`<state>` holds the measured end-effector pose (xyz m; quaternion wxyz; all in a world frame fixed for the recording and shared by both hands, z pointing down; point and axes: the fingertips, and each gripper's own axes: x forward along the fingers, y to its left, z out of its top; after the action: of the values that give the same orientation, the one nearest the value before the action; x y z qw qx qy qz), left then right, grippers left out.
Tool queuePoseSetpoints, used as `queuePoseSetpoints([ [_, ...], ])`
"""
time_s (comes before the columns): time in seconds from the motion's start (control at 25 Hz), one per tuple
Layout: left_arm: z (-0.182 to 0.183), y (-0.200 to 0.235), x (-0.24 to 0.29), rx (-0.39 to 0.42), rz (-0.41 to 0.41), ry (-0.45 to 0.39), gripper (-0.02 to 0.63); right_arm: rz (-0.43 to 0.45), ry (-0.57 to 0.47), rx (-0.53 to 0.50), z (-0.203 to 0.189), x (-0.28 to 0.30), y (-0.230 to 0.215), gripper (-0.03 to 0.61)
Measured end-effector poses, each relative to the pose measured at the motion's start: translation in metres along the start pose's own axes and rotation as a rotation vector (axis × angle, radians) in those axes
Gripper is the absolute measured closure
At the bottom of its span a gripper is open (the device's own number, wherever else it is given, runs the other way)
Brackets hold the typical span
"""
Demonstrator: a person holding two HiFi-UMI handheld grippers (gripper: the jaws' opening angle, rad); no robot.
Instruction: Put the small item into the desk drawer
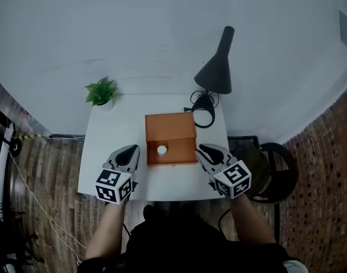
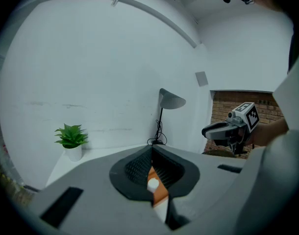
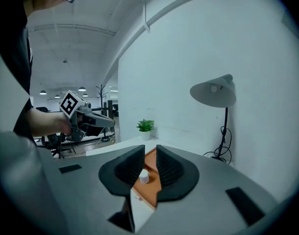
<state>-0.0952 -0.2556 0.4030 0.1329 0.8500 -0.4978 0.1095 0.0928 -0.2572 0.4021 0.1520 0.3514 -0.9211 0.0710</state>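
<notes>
Right gripper view | right gripper narrowly apart, empty | left gripper closed

A: Where is the head view looking from?
B: High above the desk, facing steeply down.
A: And the gripper views?
B: They are looking low and close across it, sharing the orange drawer and lamp.

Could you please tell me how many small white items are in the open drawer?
1. The small white item lies in the orange drawer, toward its left side. More could be hidden under the box's top.
</notes>
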Motion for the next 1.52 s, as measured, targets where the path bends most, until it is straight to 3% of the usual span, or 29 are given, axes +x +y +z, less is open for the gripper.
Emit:
queuePoseSetpoints([
  [0.36,0.029,-0.024,0.002,0.008,0.008,-0.053,0.604,0.03,-0.148,0.017,0.039,-0.035,-0.01,0.565],
  [0.72,0.035,-0.009,-0.012,0.023,0.042,-0.069,0.604,0.018,-0.243,0.013,0.06,-0.051,-0.016,0.575],
  [0.88,0.035,-0.003,-0.017,0.024,0.041,-0.07,0.604,-0.027,-0.255,0.021,0.064,-0.053,-0.022,0.575],
  [1.52,0.035,0.009,-0.021,0.018,0.026,-0.072,0.604,-0.064,-0.229,-0.006,0.064,-0.043,-0.012,0.575],
])
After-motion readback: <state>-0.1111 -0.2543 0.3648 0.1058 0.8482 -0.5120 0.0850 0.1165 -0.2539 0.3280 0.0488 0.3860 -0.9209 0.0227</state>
